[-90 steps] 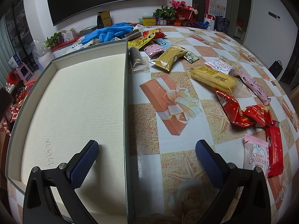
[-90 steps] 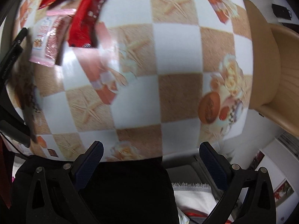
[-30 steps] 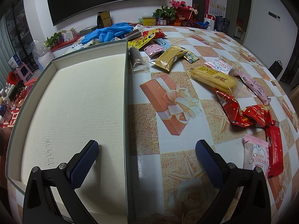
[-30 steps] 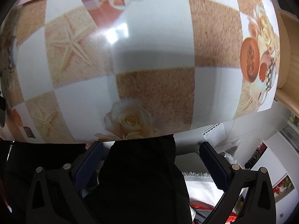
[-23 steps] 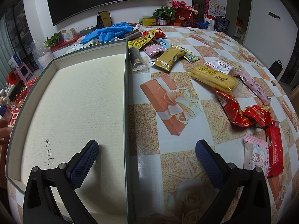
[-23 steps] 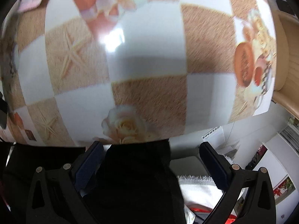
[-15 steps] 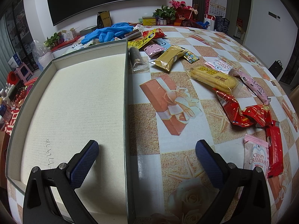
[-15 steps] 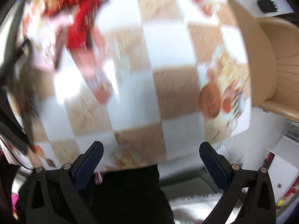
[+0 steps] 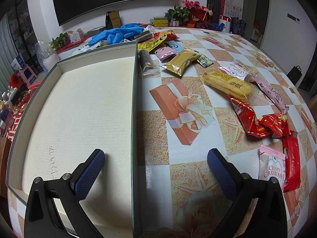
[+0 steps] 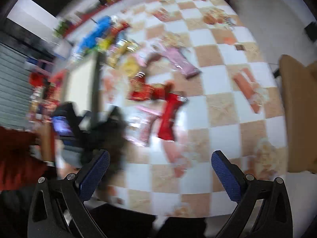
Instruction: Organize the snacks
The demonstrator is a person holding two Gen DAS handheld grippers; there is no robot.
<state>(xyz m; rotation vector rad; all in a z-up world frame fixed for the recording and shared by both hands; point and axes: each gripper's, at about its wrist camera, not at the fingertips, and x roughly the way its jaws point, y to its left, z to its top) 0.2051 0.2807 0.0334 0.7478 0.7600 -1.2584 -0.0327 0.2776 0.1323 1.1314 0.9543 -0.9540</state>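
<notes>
Table (image 9: 221,45): wearing a checkered cloth.
Tray (image 9: 134,107): lying bare on the left.
Snacks (image 9: 229,83): lying scattered right of the tray.
Left gripper (image 9: 155,165): hovering spread, straddling the tray wall.
Right gripper (image 10: 160,167): hovering spread, gripping nothing; view blurred.

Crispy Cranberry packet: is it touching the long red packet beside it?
Touching. In the left wrist view the Crispy Cranberry packet overlaps the long red packet's left edge.

Left black two-finger gripper with blue pads (image 9: 155,170): jaws spread wide, empty. Right black blue-padded gripper (image 10: 160,171): likewise wide, empty.
</notes>
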